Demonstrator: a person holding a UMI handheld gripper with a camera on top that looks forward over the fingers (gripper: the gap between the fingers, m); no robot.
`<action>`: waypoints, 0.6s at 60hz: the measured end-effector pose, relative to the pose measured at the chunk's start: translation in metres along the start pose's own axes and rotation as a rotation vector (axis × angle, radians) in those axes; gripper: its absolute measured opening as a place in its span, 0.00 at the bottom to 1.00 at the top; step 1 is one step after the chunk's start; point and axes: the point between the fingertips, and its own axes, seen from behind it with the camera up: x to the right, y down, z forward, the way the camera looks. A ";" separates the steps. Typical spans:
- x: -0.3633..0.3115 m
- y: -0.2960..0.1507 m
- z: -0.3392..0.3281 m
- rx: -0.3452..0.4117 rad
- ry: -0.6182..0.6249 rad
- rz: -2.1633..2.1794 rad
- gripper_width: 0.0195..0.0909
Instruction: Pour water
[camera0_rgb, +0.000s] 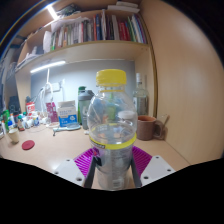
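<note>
Gripping an upright yellow-capped water bottle (112, 125), level claw (113, 160) clamped on both sides above the desk (50, 150).

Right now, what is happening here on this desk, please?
A hand-held gripper is shut on a clear water bottle with a yellow cap, its purple pads pressing on both sides. The bottle is upright and capped, so no pouring has begun. Beyond it, on the desk, stands a brown cup, with clutter to the other side and bookshelves above.
</note>
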 end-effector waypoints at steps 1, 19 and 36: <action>0.000 -0.001 0.001 0.000 0.006 -0.001 0.53; -0.015 -0.017 0.001 -0.095 0.075 -0.040 0.35; -0.135 -0.174 0.011 0.029 0.022 -0.468 0.35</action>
